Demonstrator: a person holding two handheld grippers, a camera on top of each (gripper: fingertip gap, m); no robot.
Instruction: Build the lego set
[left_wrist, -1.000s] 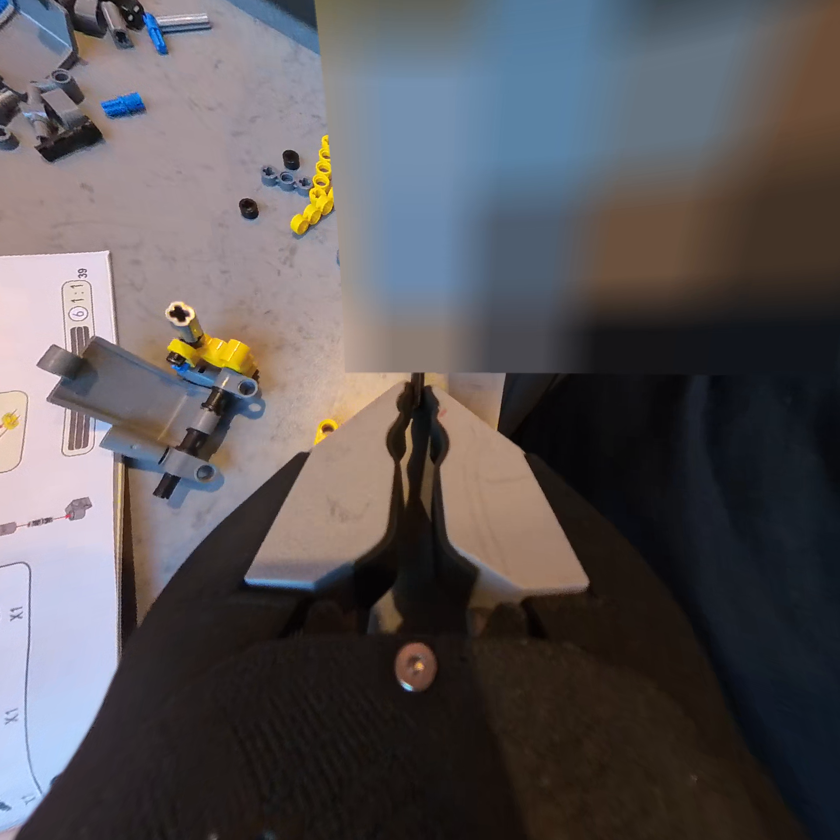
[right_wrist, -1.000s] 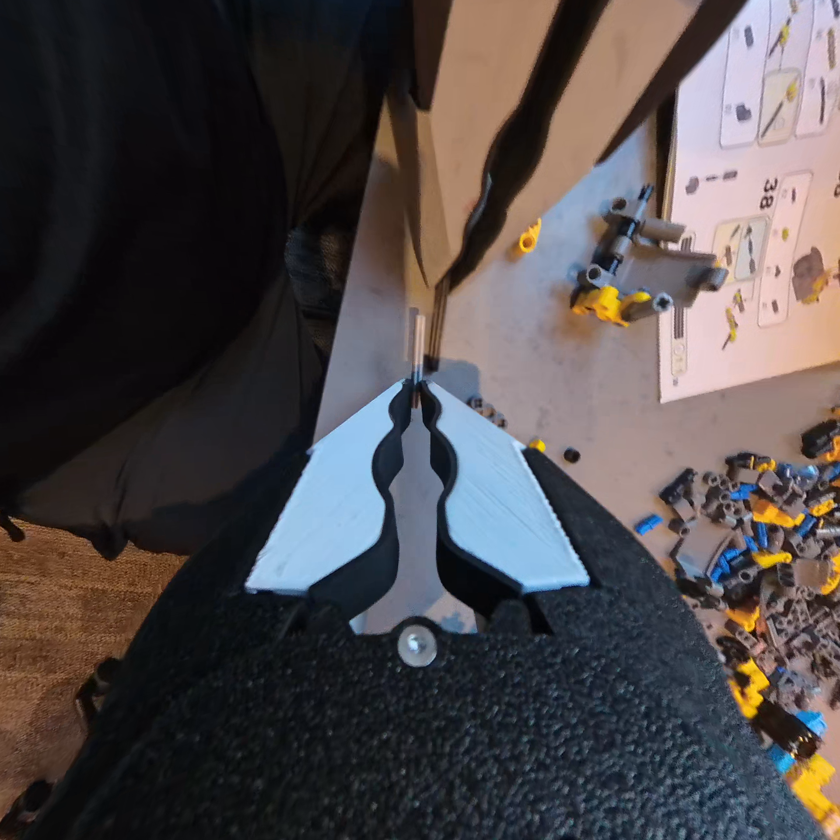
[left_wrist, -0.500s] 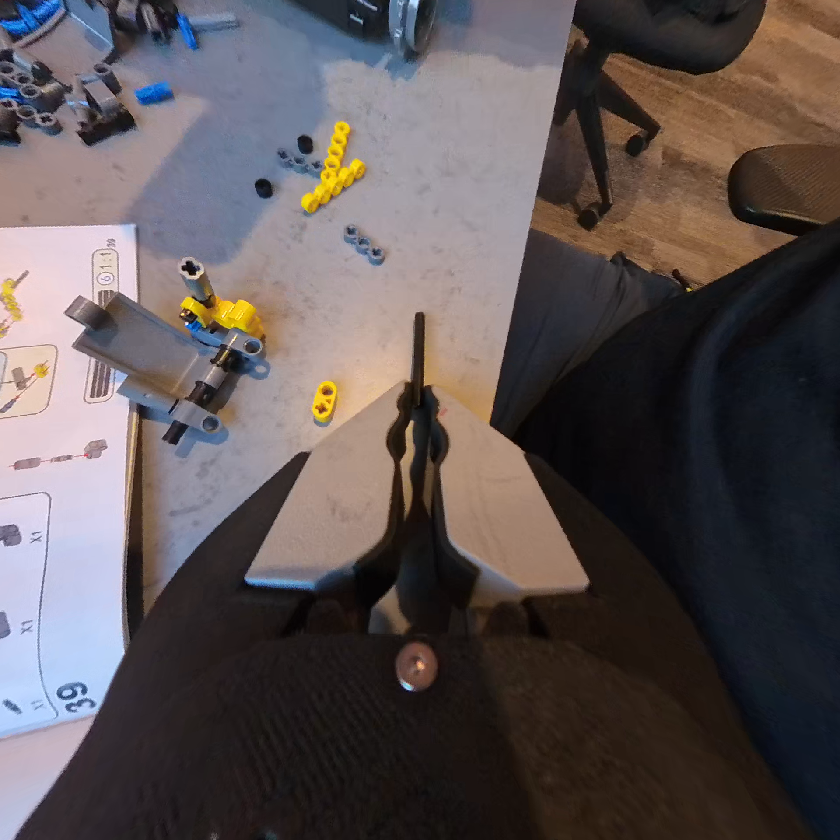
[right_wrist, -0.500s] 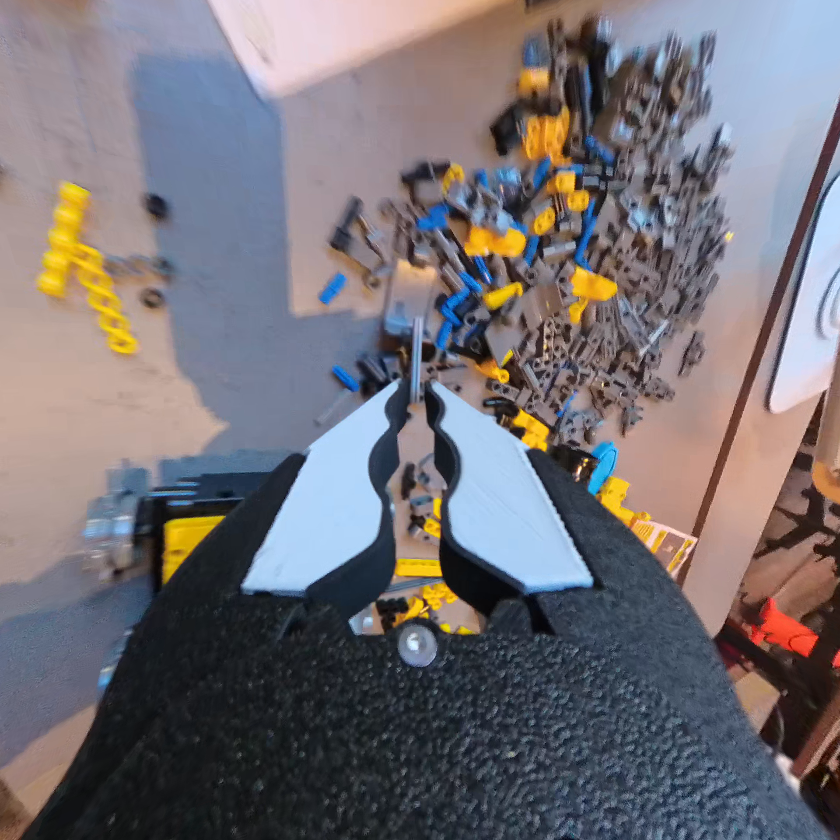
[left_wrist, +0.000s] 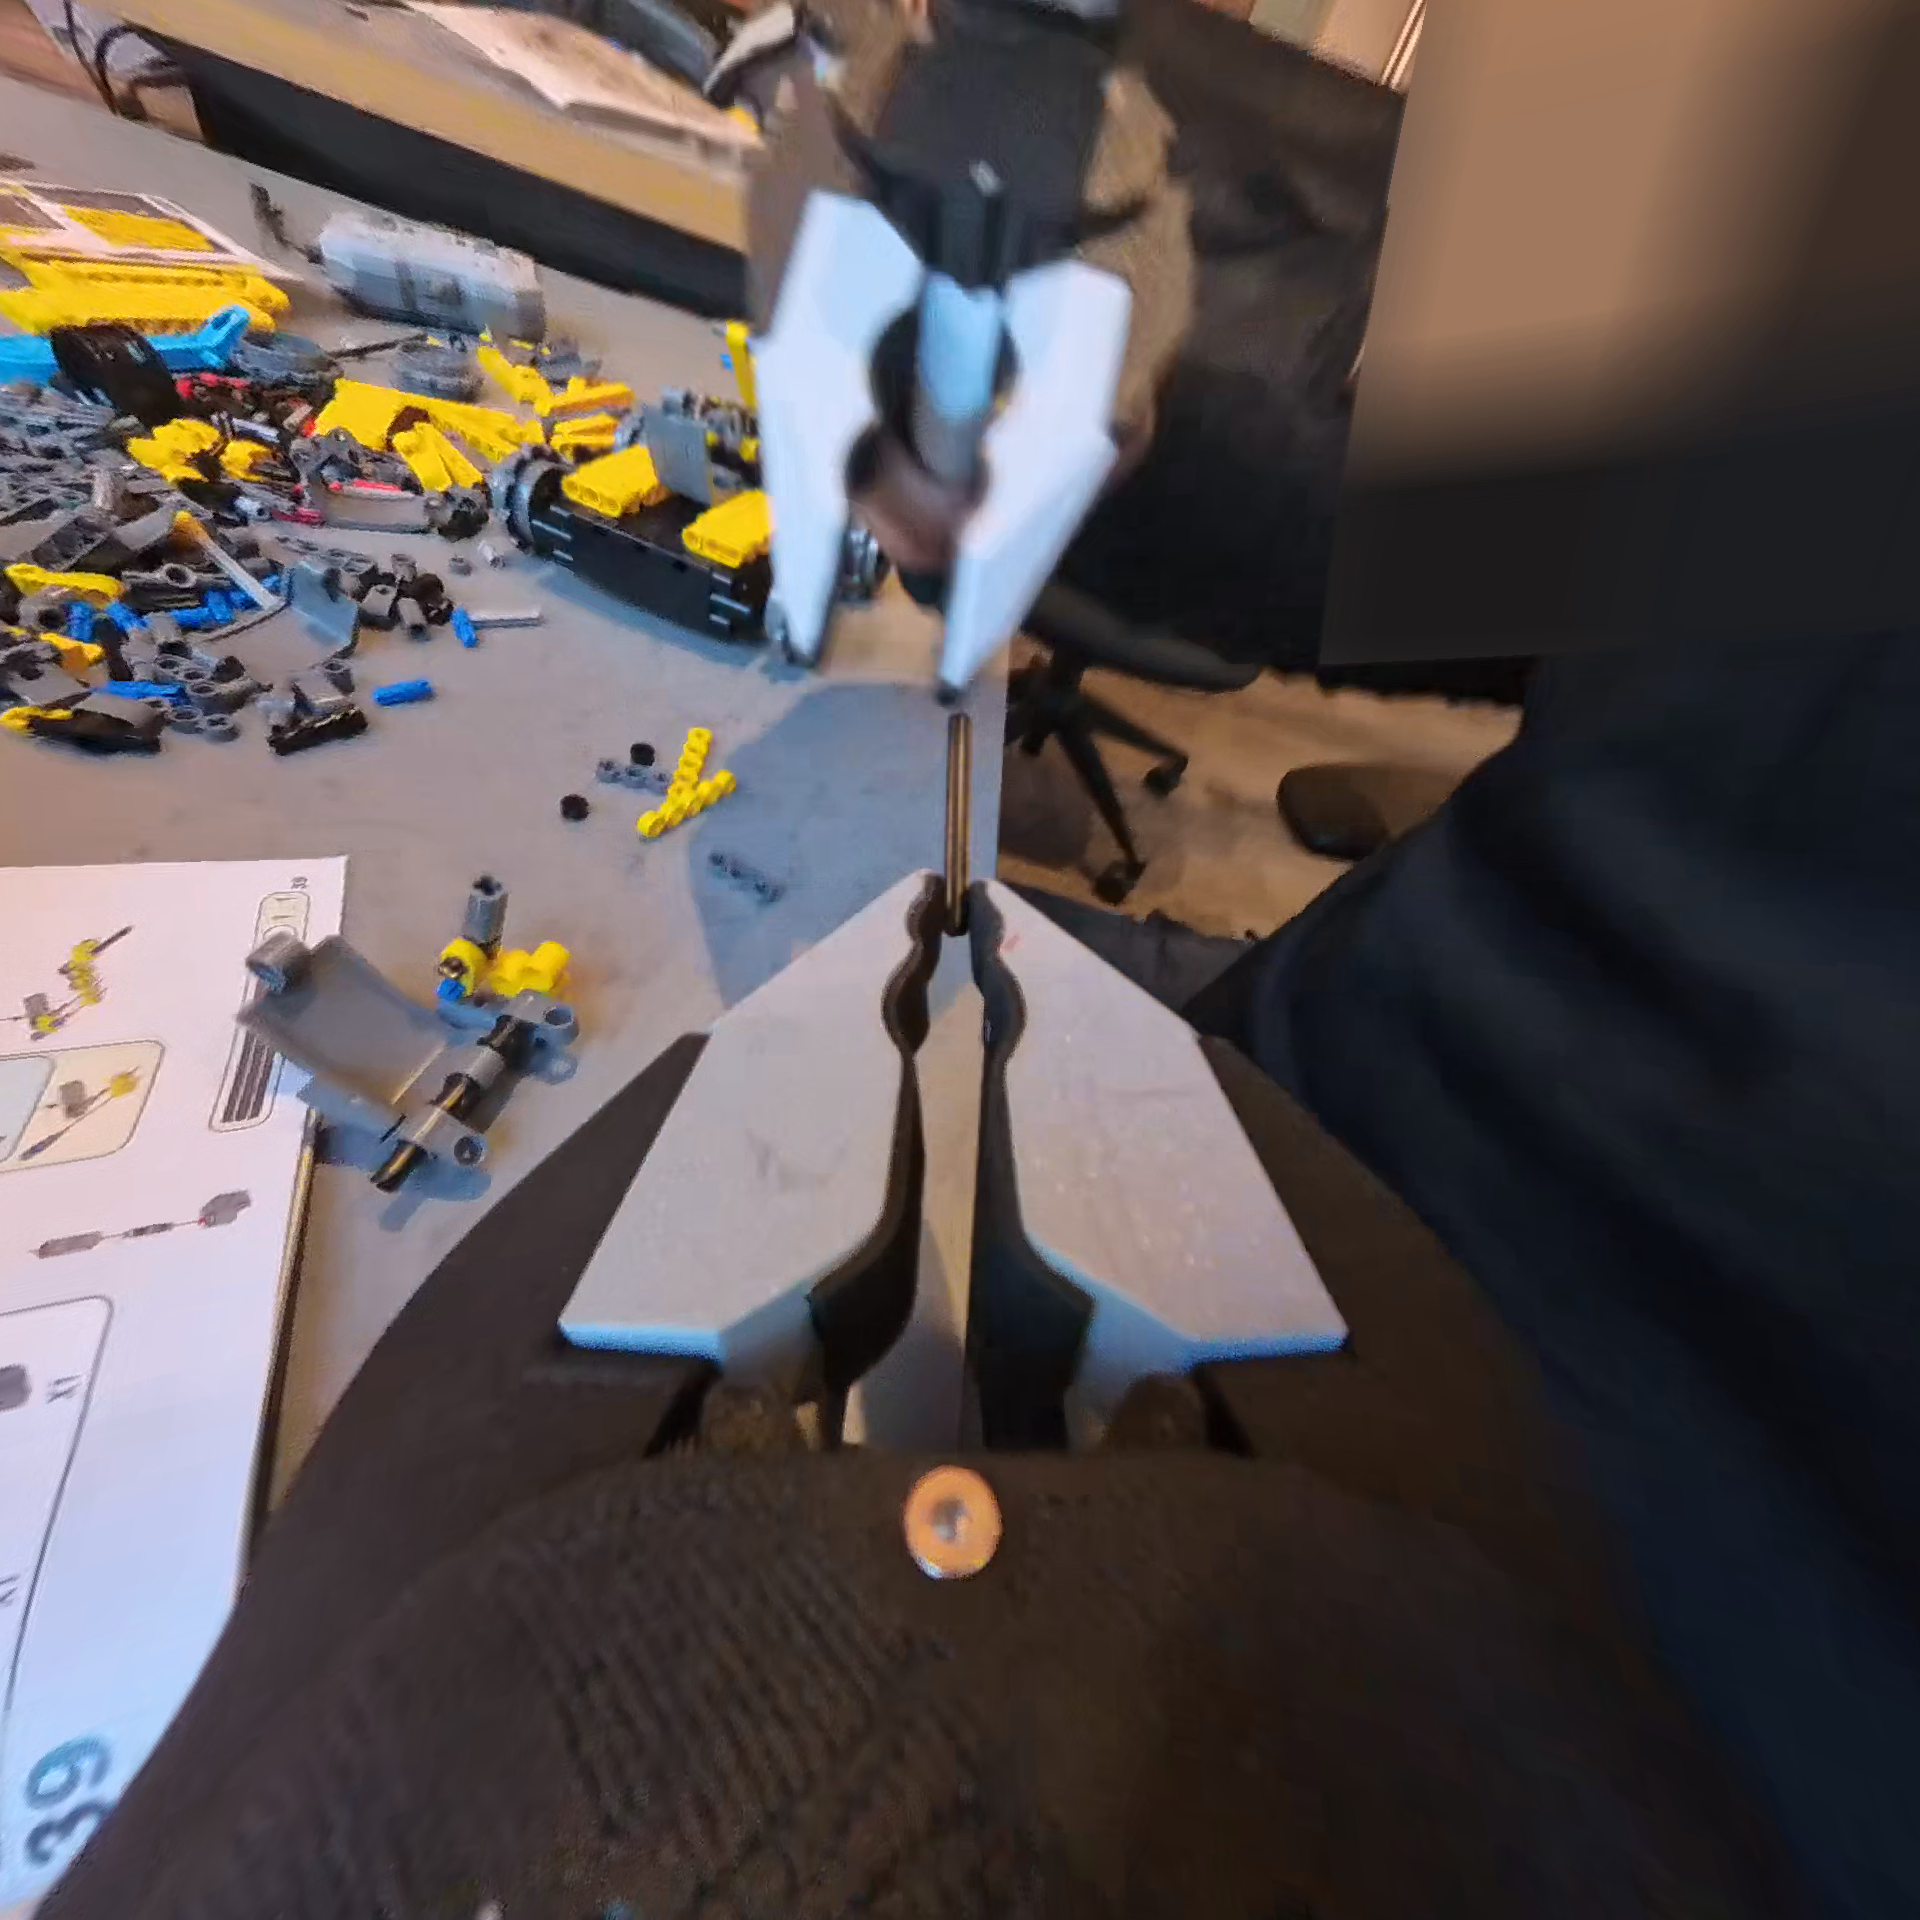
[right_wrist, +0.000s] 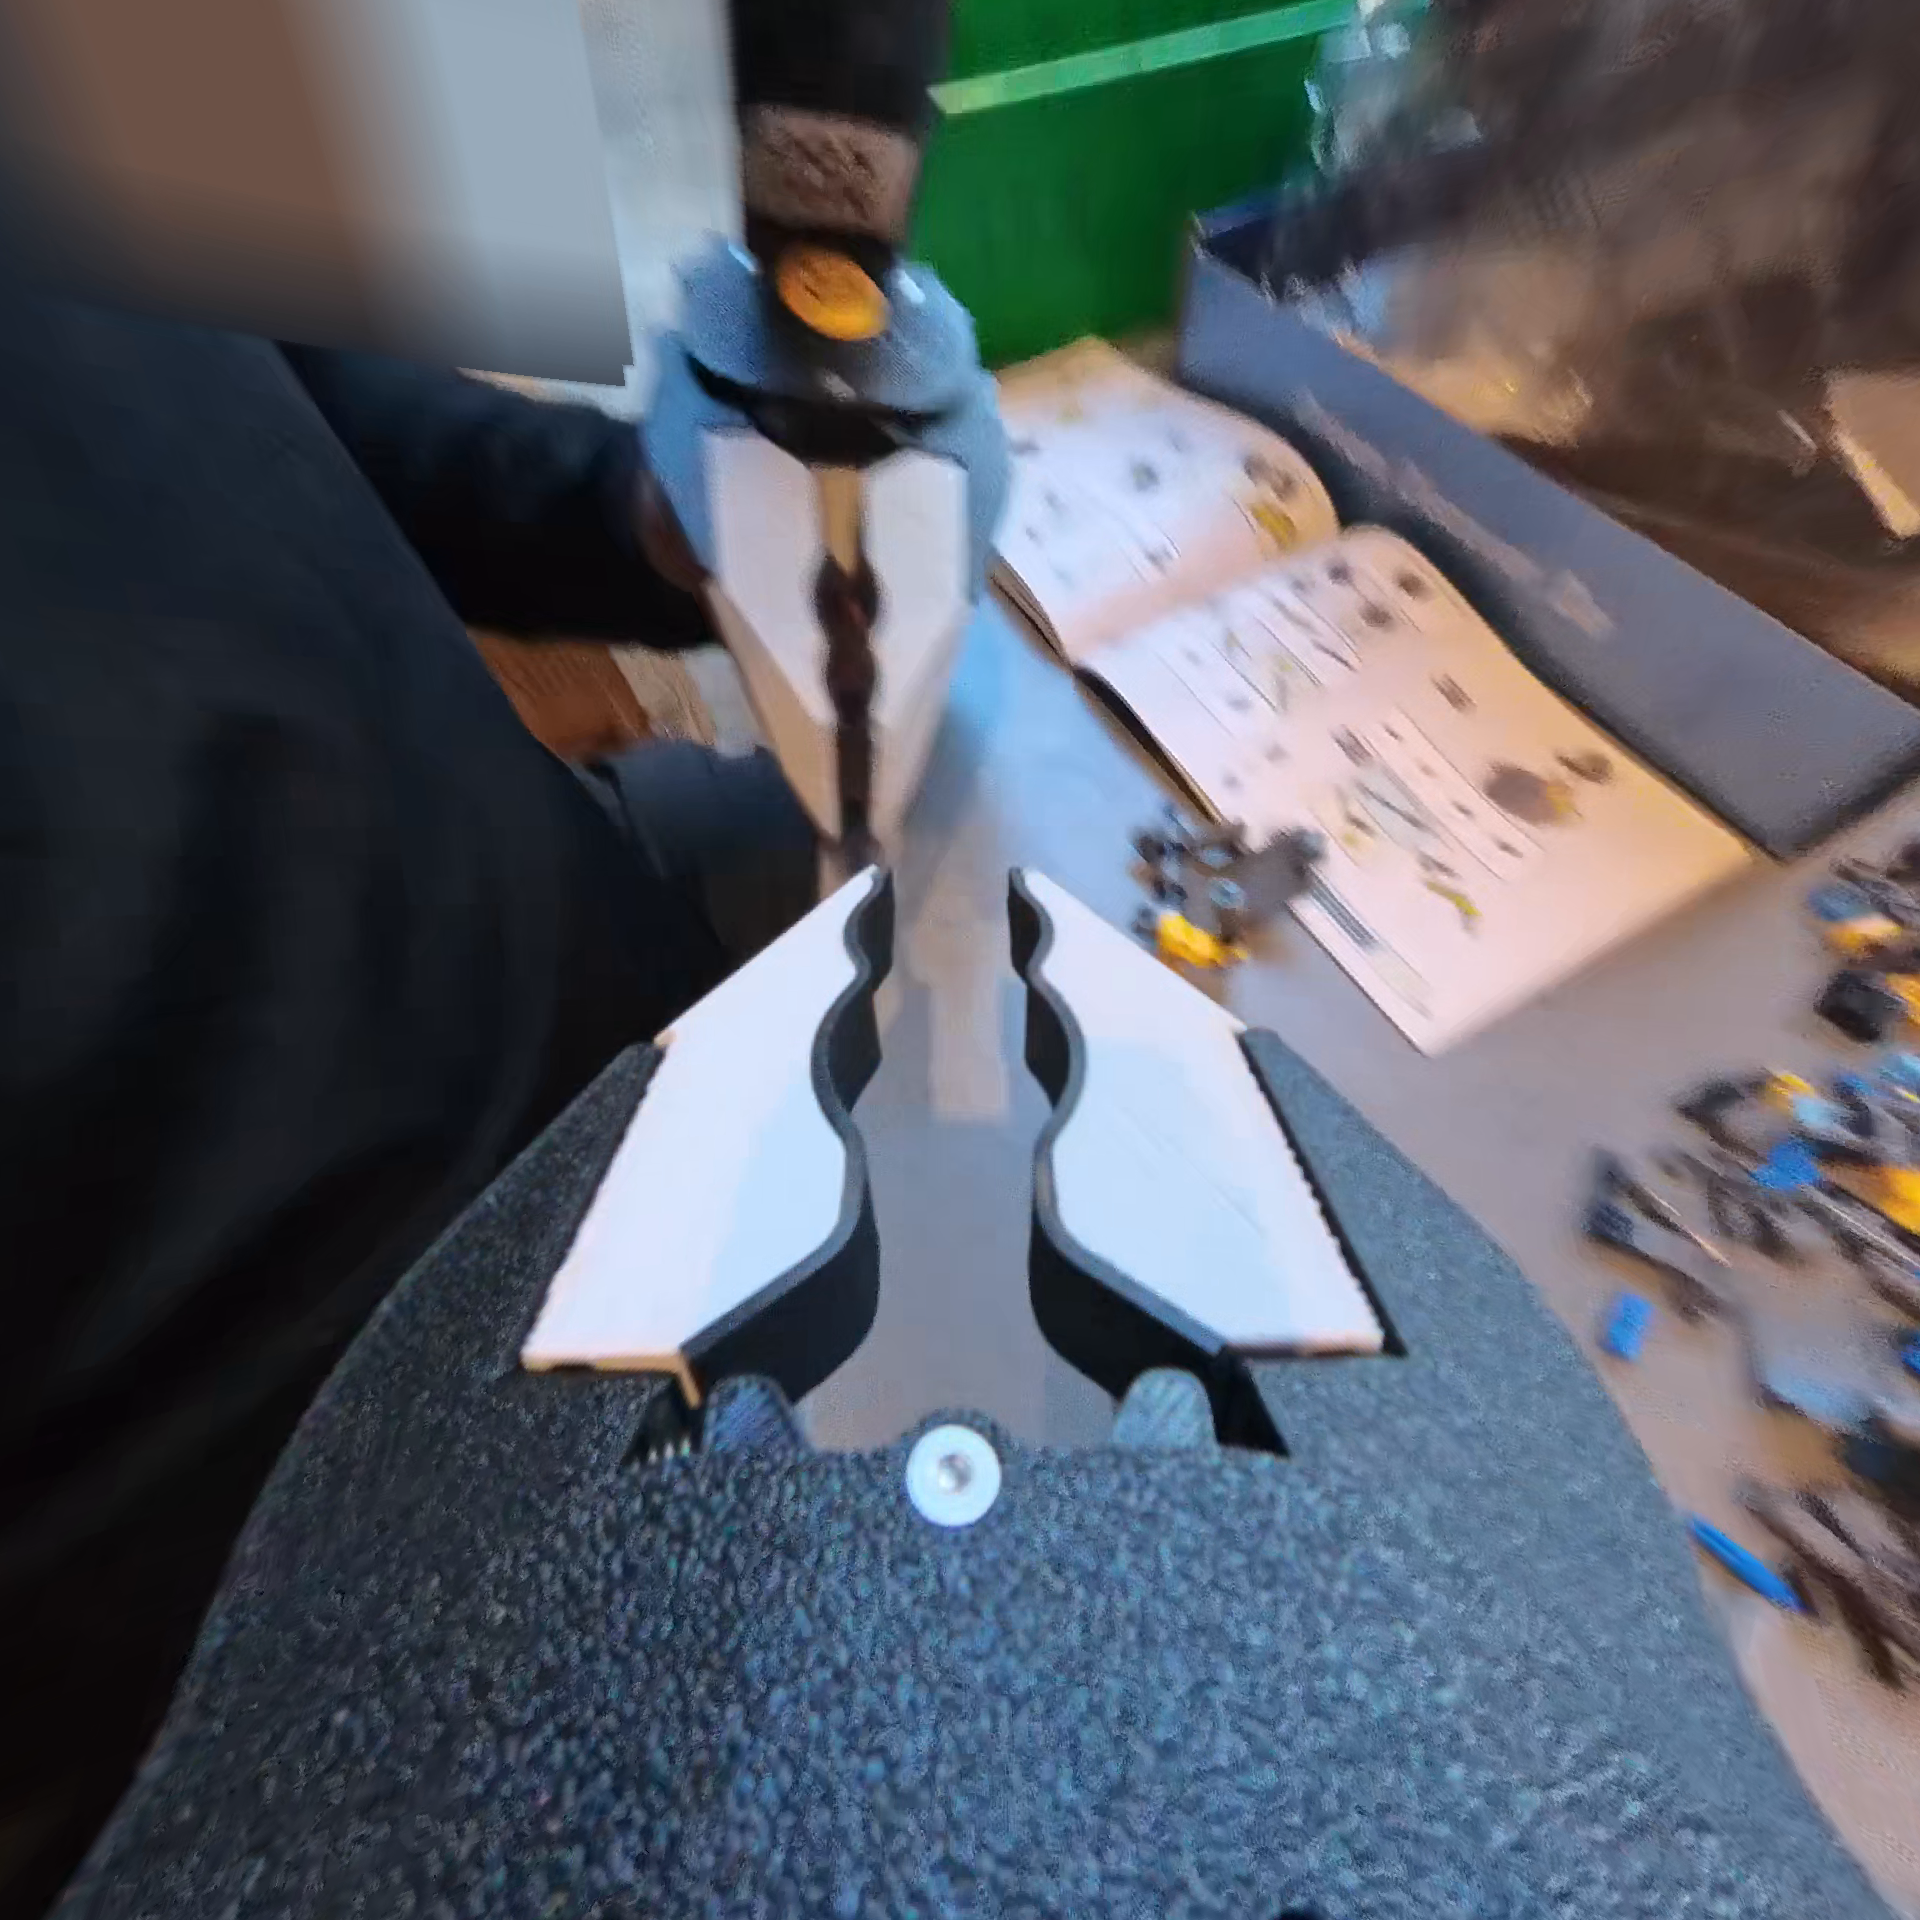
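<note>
The left tool is clamped on a thin black axle pointing toward 12 o'clock, where the right tool, fingers apart and empty, hovers at its tip above the tabletop.

Printed marks are being carried by the white instruction sheet lying at the left of the desk: a large blue page number is being shown at its near corner, small quantity marks are being shown beside the part drawings, and a scale mark is being shown by its top right corner (none is repeated here). On the open booklet in the right wrist view, the print is being blurred beyond reading.
</note>
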